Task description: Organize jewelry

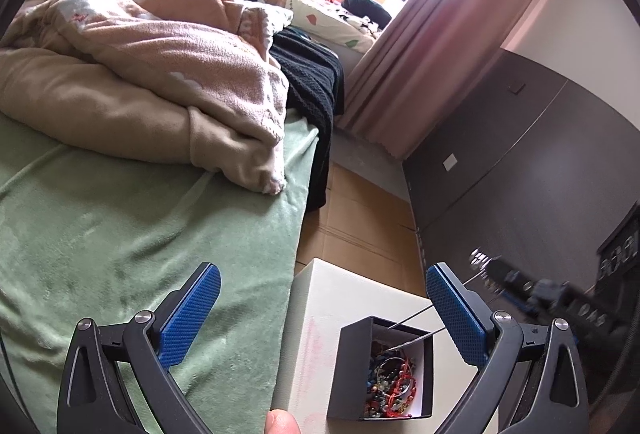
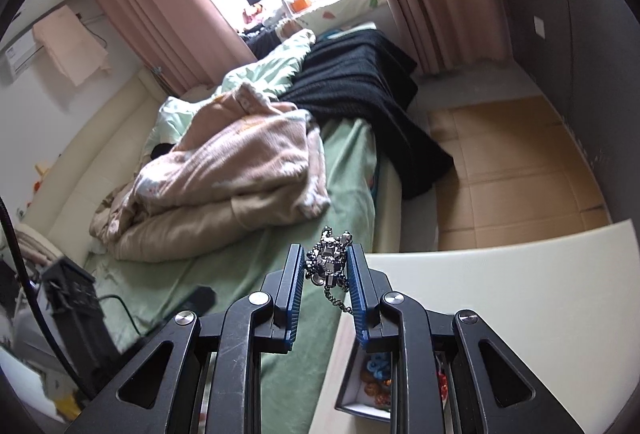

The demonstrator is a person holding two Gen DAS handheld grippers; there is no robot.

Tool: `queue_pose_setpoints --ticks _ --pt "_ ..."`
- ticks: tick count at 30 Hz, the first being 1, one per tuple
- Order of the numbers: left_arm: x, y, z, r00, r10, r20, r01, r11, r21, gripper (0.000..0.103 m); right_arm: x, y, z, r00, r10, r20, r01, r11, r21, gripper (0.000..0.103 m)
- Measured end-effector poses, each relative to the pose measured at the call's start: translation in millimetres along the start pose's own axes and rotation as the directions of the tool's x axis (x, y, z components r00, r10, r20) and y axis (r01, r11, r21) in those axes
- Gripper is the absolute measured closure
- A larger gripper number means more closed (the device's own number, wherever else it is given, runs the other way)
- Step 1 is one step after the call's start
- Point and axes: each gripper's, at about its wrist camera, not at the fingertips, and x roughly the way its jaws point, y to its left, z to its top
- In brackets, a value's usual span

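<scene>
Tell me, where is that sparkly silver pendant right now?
In the right wrist view, the silver pendant is pinched between the right gripper fingers, raised above the edge of the green bed sheet and the white table.

Glossy metal necklace point(image 2: 329, 261), fuzzy green blanket point(image 1: 120, 234)

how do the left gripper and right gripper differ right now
The left gripper is spread wide and holds nothing; the right gripper is closed on a silver chain piece. The left gripper hangs over the edge of the green bedsheet beside the black jewelry box; the right gripper is raised above that box, with a thin strand trailing into it. Both have blue textured pads on black frames.
</scene>
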Motion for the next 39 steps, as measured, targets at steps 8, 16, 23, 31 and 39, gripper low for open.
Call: queue_pose_setpoints --ticks 8,16,23,31,39 --pt "2.1 3.8 0.5 1.000 0.011 -0.007 -0.012 1.000 -0.014 0.001 34.3 -22.5 -24.9 0.998 0.013 -0.066 -0.009 0.999 0.051 0.080" --pt "1.0 -2.8 -3.5 1.000 0.020 -0.017 -0.019 1.000 0.013 0.001 62.1 -46.6 -45.7 0.981 0.037 -0.193 -0.011 0.991 0.132 0.061" --pt "-2.2 -21.7 -15.0 0.999 0.025 -0.033 -0.023 0.997 0.078 0.001 19.6 -68.7 -57.0 0.990 0.010 -0.139 0.013 0.986 0.166 0.053" --pt "-5.1 -55.8 -39.3 0.997 0.039 -0.064 -0.027 0.982 0.187 0.001 -42.7 -90.6 -76.8 0.995 -0.074 -0.073 0.084 0.984 0.156 0.039" --pt "-12.9 -91.3 -65.7 0.996 0.049 -0.078 -0.025 0.959 0.281 0.001 -99.4 -112.5 -99.6 0.988 -0.153 -0.013 0.153 0.975 0.161 0.024"
